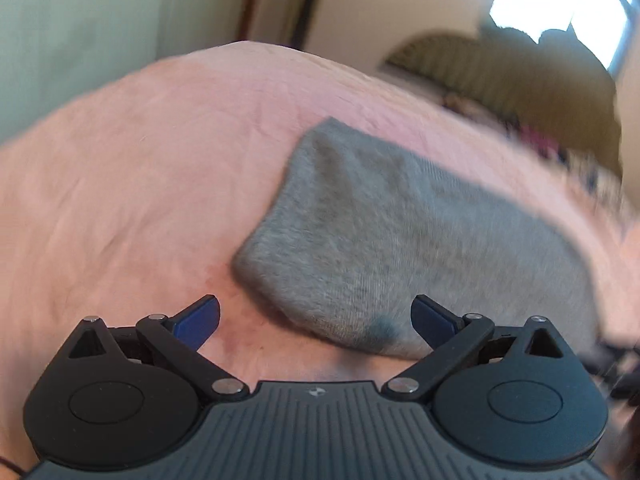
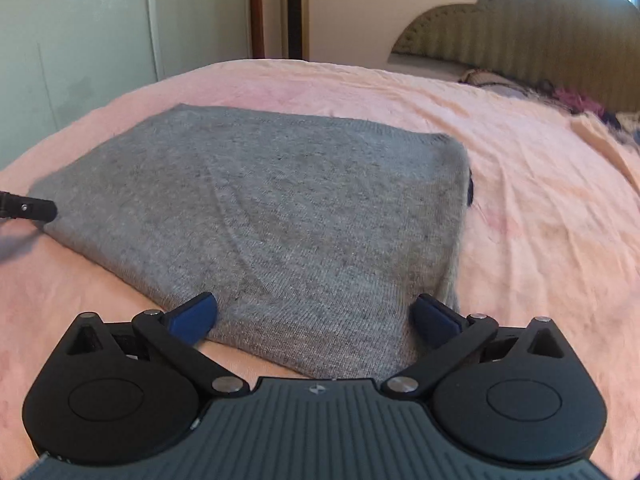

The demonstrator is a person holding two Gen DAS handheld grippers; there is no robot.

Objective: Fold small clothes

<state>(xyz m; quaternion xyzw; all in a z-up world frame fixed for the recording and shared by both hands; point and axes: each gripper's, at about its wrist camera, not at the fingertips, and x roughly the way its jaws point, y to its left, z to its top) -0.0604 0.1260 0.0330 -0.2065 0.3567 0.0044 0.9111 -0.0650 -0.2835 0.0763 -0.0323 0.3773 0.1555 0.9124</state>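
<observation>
A grey knitted garment (image 2: 280,208) lies folded into a thick flat rectangle on the pink bedspread (image 2: 540,200). My right gripper (image 2: 314,318) is open, its blue fingertips (image 2: 196,314) straddling the garment's near edge with nothing pinched. In the left wrist view the same grey garment (image 1: 400,240) stretches off to the right, blurred. My left gripper (image 1: 316,320) is open just short of the garment's near left corner, over the bedspread (image 1: 120,200). A black tip of the left gripper (image 2: 28,208) shows at the garment's left edge in the right wrist view.
An olive padded headboard (image 2: 540,40) stands at the back right, with dark patterned bedding (image 2: 560,98) below it. A pale wardrobe (image 2: 80,40) and a door frame (image 2: 256,8) rise beyond the bed's far edge. A bright window (image 1: 560,0) is at top right.
</observation>
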